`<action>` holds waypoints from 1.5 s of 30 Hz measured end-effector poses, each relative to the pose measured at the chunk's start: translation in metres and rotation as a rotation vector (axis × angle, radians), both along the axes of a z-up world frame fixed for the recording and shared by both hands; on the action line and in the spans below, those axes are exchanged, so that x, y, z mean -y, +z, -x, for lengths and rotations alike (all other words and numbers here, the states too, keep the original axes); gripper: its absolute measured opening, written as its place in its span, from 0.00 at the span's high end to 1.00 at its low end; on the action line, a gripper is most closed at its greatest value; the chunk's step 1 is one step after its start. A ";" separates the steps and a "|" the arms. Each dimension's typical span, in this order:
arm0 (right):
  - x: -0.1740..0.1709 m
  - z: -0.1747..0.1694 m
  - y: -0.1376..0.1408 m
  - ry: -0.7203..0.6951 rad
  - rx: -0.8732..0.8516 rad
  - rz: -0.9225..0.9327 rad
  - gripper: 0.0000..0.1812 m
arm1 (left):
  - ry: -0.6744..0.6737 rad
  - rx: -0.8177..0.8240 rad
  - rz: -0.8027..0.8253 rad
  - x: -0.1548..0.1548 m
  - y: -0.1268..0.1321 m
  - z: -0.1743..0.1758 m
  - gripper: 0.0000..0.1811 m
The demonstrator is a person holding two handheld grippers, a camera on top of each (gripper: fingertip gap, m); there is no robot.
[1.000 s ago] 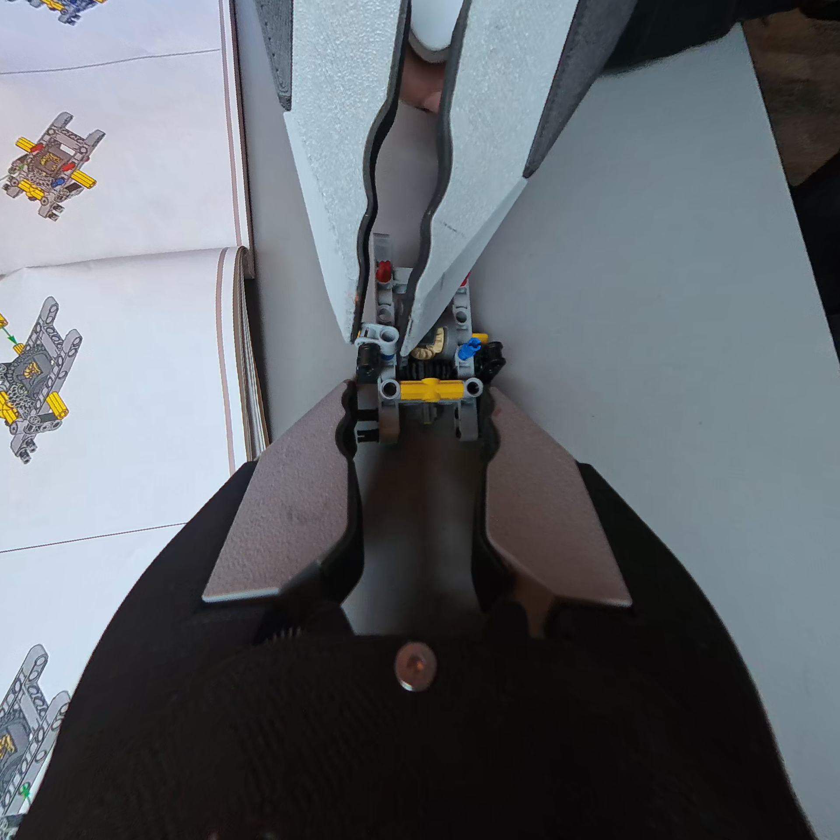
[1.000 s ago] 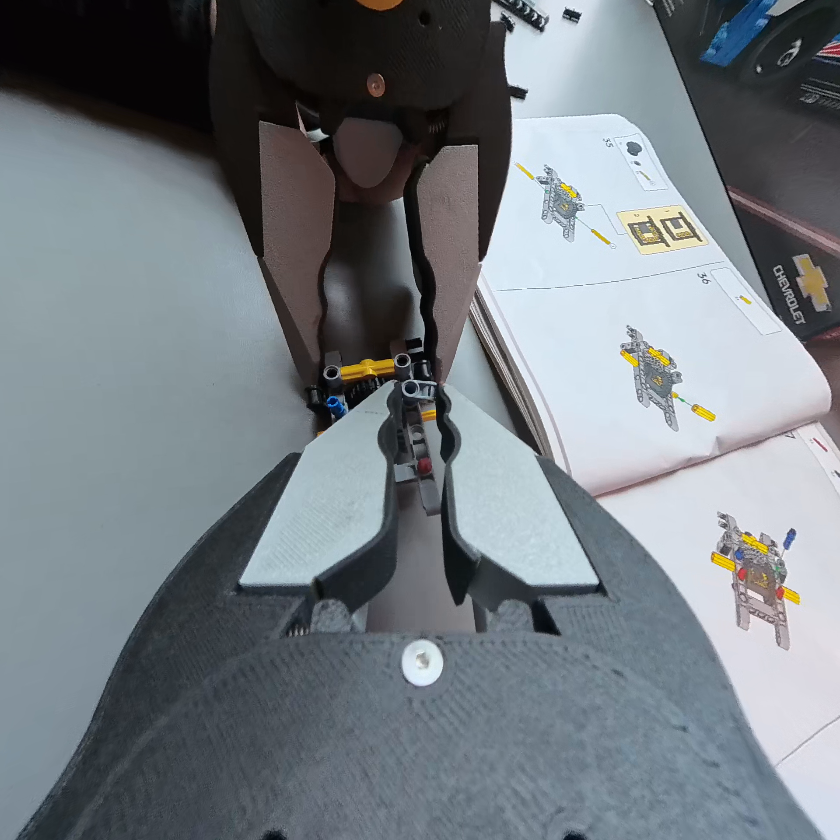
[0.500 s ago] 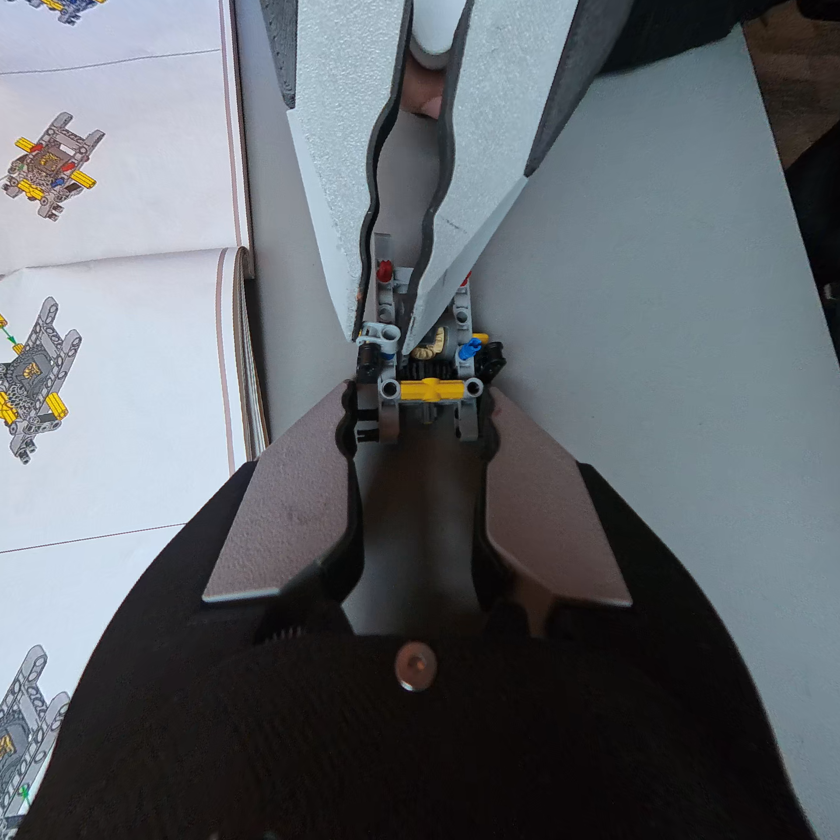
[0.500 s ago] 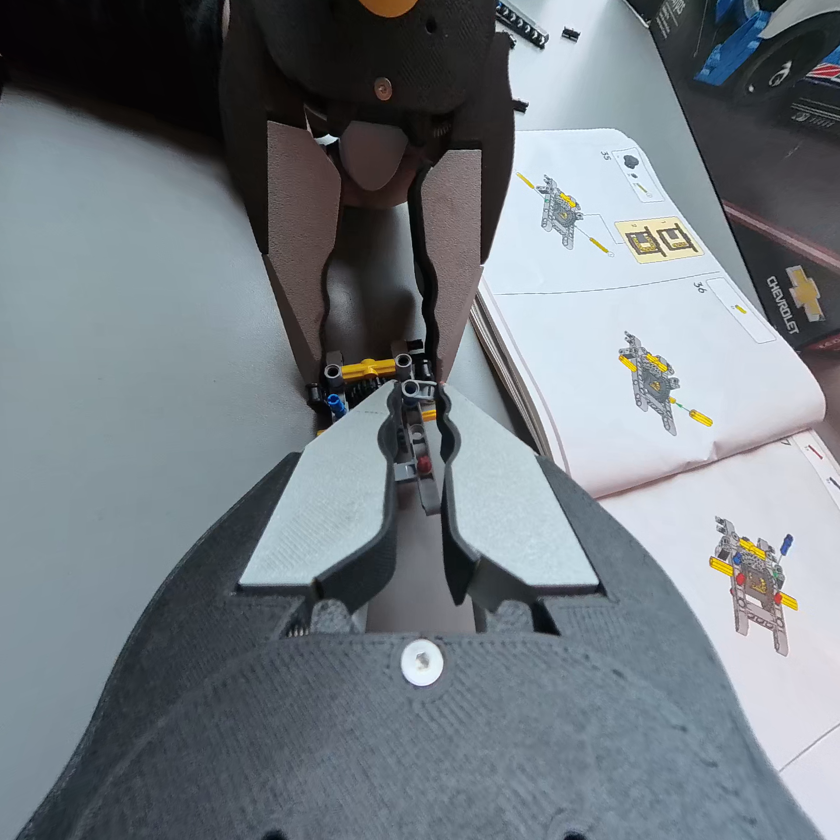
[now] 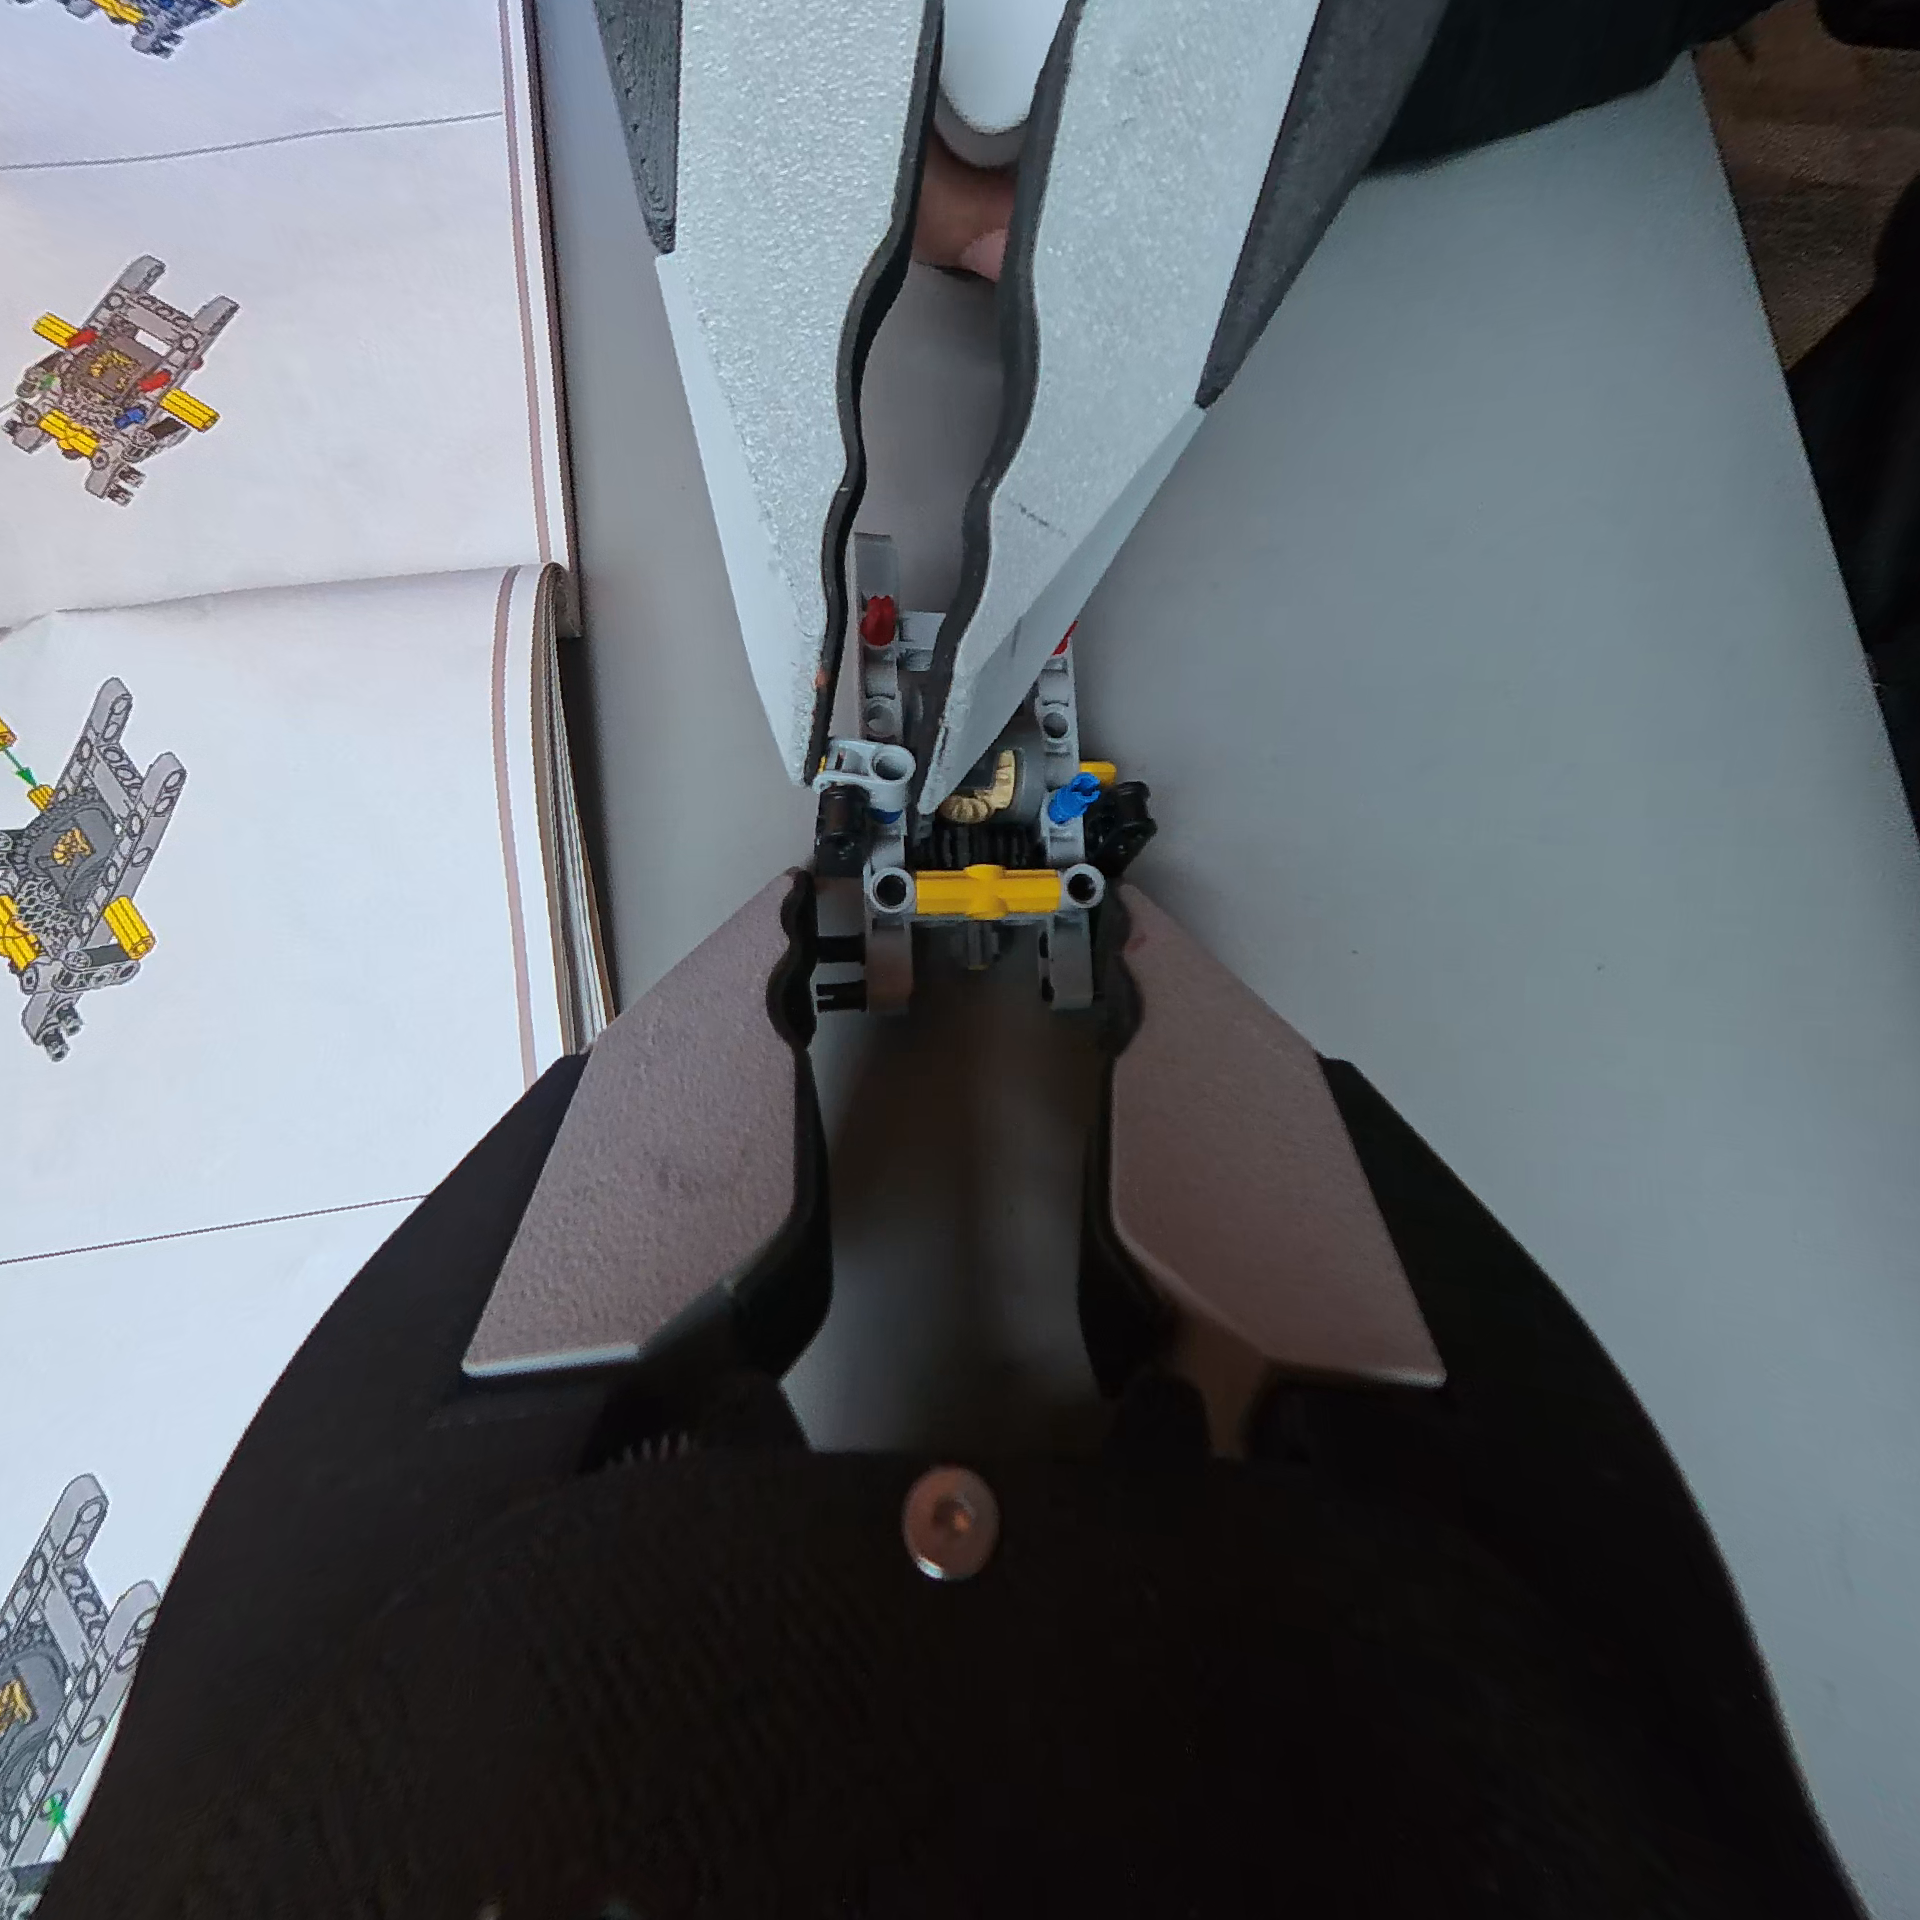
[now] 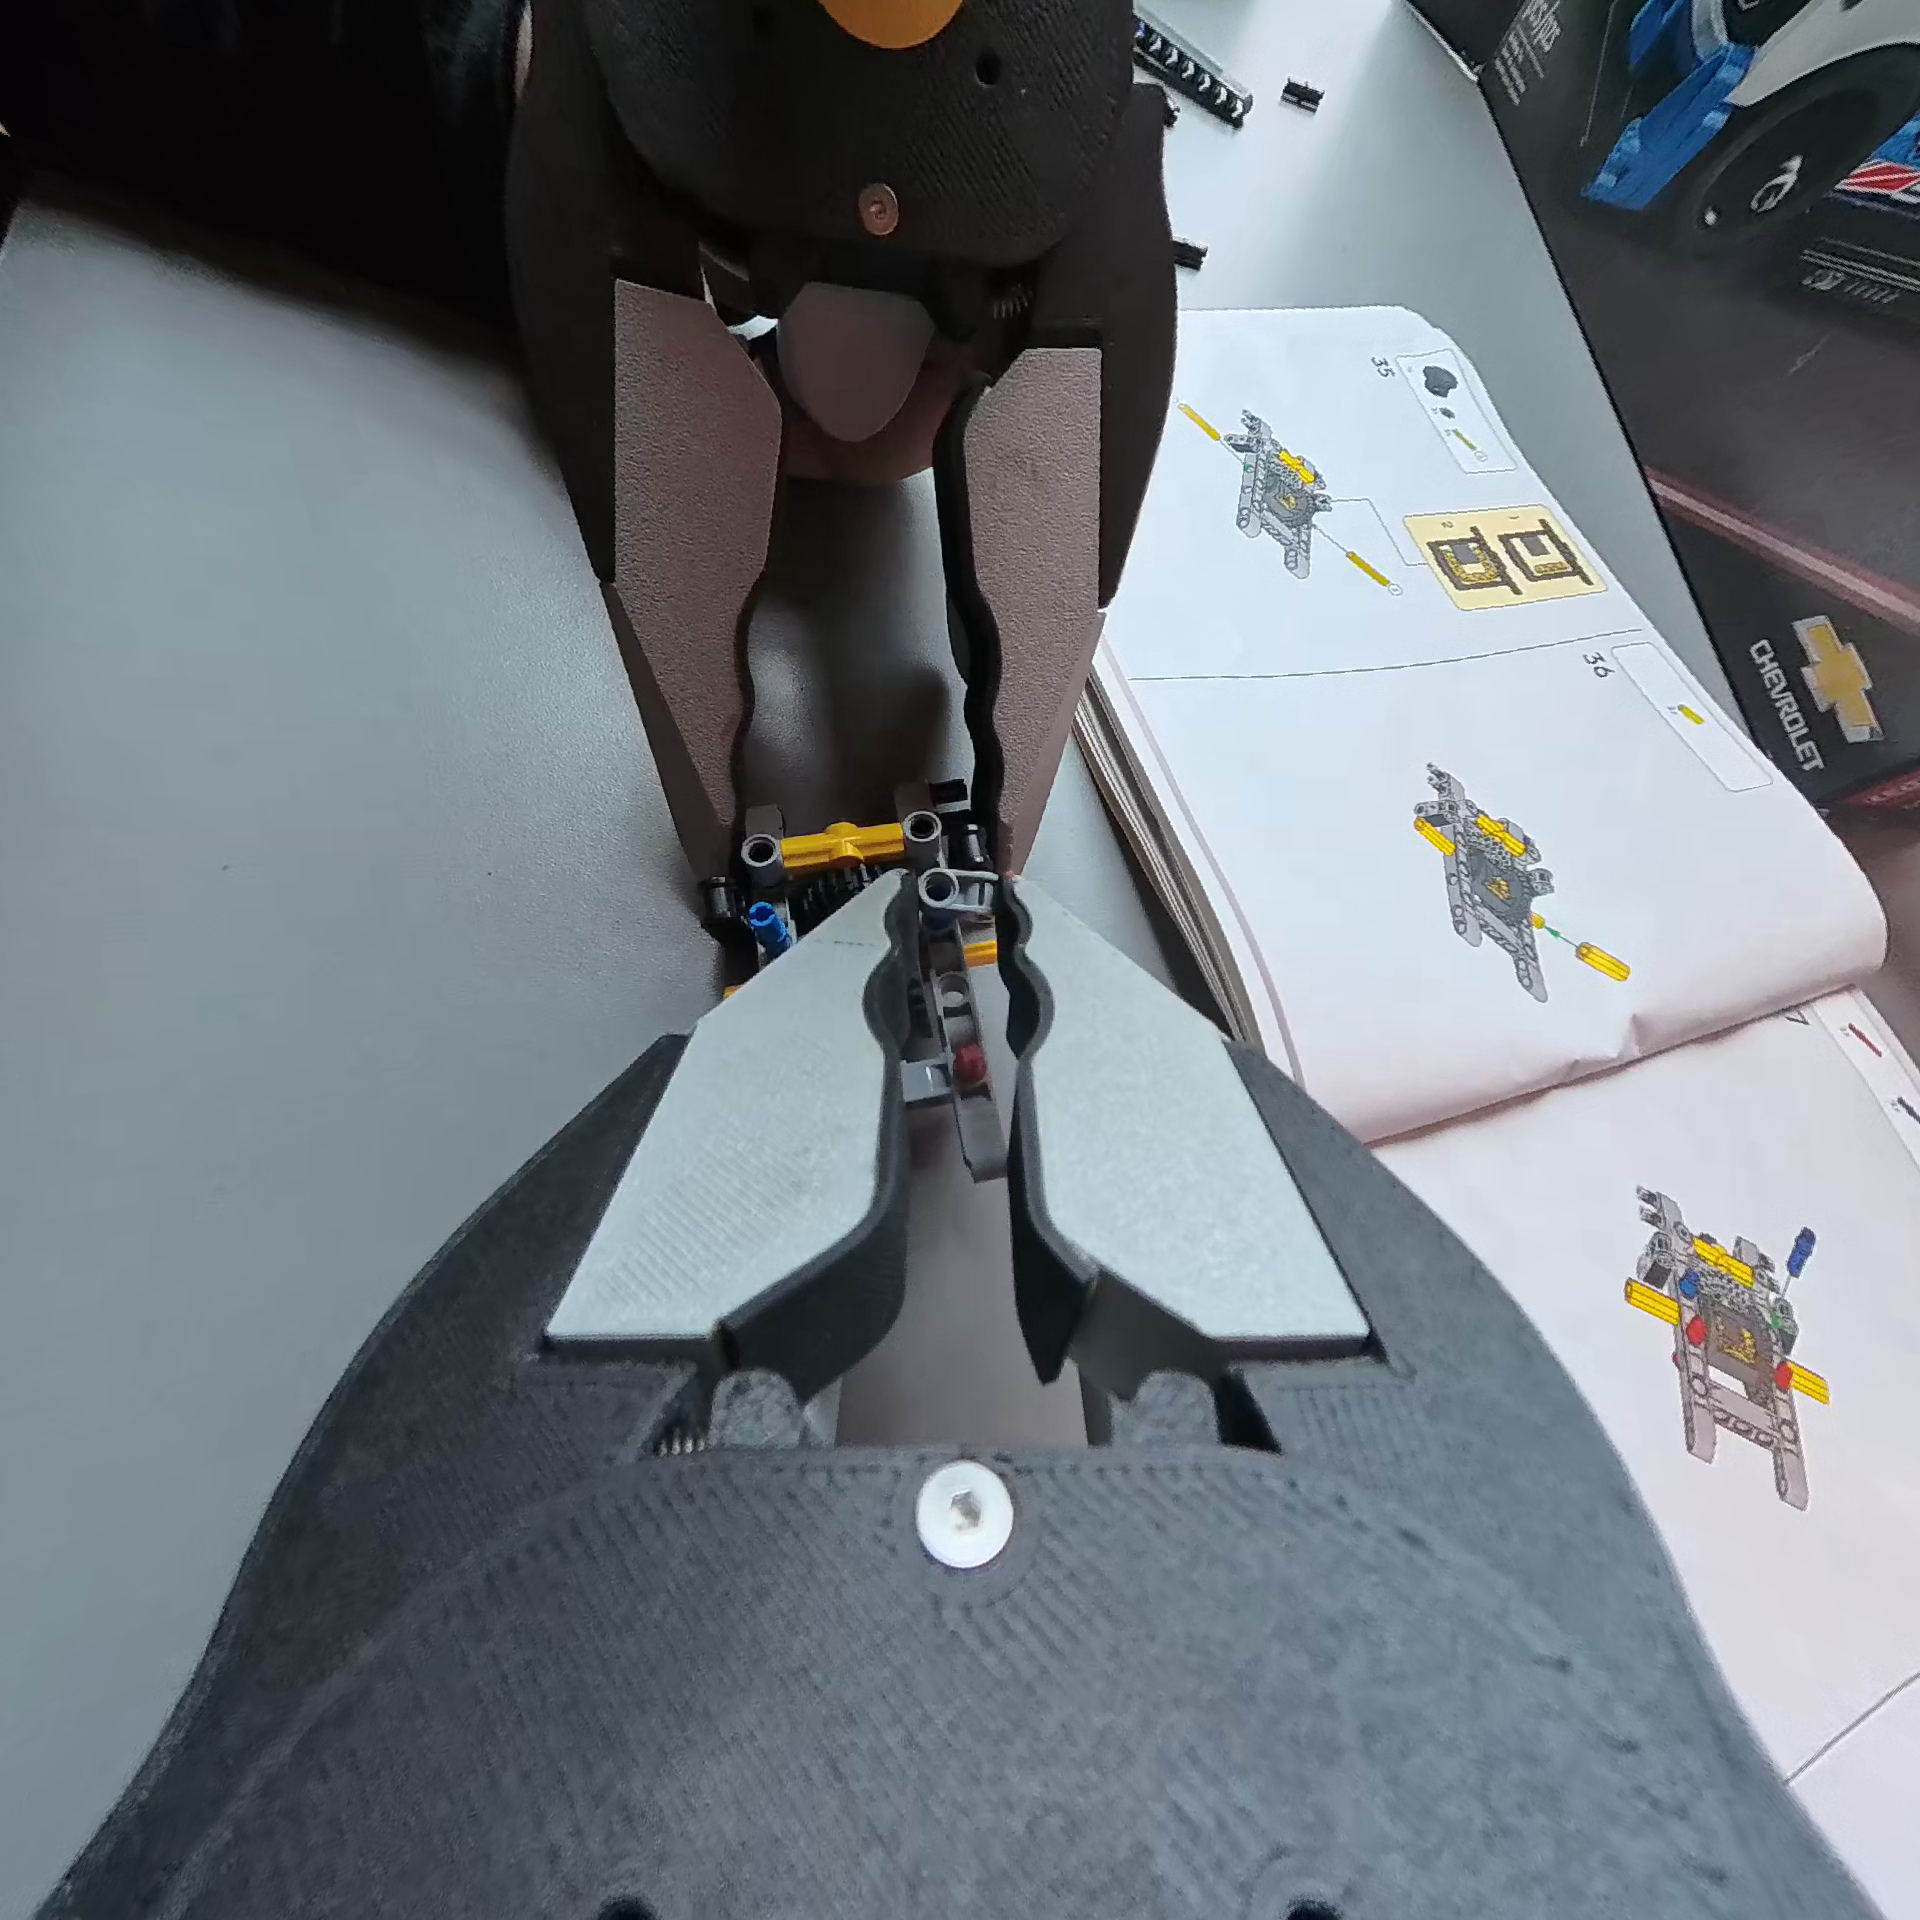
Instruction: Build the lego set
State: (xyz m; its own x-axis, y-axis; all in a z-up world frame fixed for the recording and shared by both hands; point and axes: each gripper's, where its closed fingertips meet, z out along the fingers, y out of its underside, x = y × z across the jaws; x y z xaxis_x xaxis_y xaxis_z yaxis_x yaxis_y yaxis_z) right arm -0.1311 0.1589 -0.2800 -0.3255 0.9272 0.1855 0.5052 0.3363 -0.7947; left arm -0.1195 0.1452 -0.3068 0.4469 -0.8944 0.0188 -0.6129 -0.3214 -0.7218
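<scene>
A small lego assembly (image 5: 982, 862) of grey beams, with a yellow cross piece, black gears and red and blue pins, lies on the grey table (image 5: 1455, 831). My left gripper (image 5: 961, 935), with brown fingers, is shut on the sides of its near end. My right gripper (image 6: 951, 909), with grey fingers, comes from the opposite side and is shut on one grey beam (image 6: 951, 1039) of the same assembly (image 6: 831, 852). A small light grey connector (image 6: 951, 888) sits at its fingertips. Each gripper shows in the other's view: the right (image 5: 878, 779), the left (image 6: 862, 847).
An open instruction booklet (image 5: 260, 727) lies beside the assembly, to my left in the left wrist view and to the right in the right wrist view (image 6: 1455, 779). The set's dark box (image 6: 1766, 416) stands behind it. Loose black pieces (image 6: 1195, 83) lie at the far edge. Only a small space, under 4 cm, lies between the two pairs of fingers.
Both grippers keep their hold on the assembly. The right wrist view has shifted slightly, so the left gripper sits a little lower in it.
</scene>
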 end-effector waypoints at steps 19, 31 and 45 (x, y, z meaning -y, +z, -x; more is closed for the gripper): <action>0.000 0.000 0.000 -0.001 -0.011 -0.009 0.94 | 0.001 0.002 0.002 0.000 0.000 0.000 0.71; -0.011 -0.006 0.011 -0.011 -0.025 0.107 0.94 | 0.001 0.012 0.015 0.000 0.000 0.000 0.71; -0.002 0.000 0.000 0.042 0.085 -0.004 0.94 | 0.005 0.017 0.023 -0.001 0.001 0.000 0.71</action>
State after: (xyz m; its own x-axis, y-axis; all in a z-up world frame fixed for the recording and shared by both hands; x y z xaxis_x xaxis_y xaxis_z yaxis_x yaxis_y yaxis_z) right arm -0.1313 0.1612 -0.2804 -0.3786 0.9118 0.1591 0.5564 0.3615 -0.7481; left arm -0.1191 0.1460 -0.3062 0.4508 -0.8914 0.0472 -0.5987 -0.3412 -0.7246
